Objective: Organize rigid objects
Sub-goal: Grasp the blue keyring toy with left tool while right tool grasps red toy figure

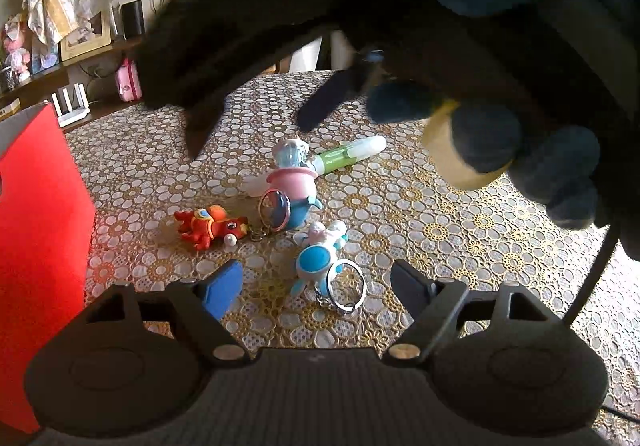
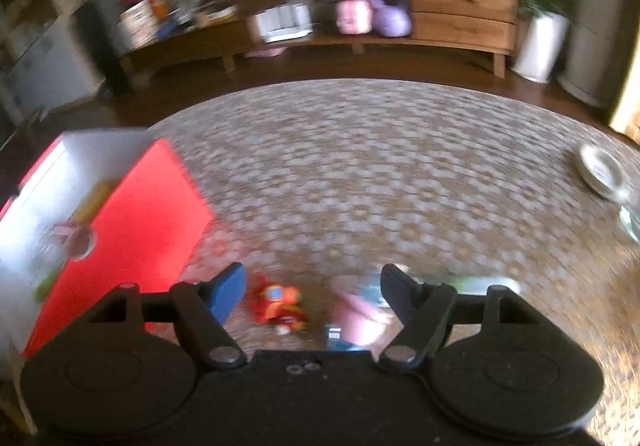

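Surface: table [image 2: 400, 173] with flower-pattern lace cloth | room: long wooden sideboard [image 2: 460, 17] behind | left gripper [image 1: 318, 286]: wide, empty | right gripper [image 2: 312, 292]: wide, empty

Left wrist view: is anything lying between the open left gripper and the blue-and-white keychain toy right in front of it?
Nothing visible does. The left gripper stands open with the blue-and-white keychain toy just ahead, only bare tablecloth around it. The right gripper hovers farther back, above the pink figurine.

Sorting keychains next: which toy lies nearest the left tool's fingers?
The blue-and-white keychain, lying between the left tool fingers; the red one and pink one lie farther off.
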The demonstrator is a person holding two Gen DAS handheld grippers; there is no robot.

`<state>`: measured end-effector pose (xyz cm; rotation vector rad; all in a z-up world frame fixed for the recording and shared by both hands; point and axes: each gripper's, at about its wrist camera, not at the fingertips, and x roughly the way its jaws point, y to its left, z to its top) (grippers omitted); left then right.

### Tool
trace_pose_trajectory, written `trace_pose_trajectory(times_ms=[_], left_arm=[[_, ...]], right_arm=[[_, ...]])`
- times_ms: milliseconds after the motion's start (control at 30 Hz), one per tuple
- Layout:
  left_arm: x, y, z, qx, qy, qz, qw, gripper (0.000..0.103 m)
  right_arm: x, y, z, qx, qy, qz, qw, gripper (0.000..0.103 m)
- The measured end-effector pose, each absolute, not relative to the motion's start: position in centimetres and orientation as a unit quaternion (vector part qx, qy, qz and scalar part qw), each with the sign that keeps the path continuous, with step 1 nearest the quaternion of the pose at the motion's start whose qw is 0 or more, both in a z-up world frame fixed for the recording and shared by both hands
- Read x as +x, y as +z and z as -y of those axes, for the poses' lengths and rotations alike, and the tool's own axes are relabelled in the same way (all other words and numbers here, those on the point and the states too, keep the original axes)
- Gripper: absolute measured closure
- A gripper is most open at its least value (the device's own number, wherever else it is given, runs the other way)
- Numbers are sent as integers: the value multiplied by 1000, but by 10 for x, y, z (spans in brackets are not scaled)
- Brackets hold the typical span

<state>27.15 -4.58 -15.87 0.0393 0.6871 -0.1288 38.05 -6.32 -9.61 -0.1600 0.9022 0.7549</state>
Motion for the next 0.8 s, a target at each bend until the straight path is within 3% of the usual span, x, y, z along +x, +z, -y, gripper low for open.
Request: trace_pose_trajectory(times_ms=[500, 633, 800], left_arm=[[279, -170, 48, 25, -63, -332, 941, 38], [275, -170, 50, 34, -72, -324, 943, 53], [269, -169, 57, 52, -79, -316, 944, 70]], right_arm=[[375, -142, 10, -184, 396, -456, 775, 42], [373, -144, 10, -193, 396, -450, 777, 45], [378, -141, 18, -182, 385, -451, 784, 63]])
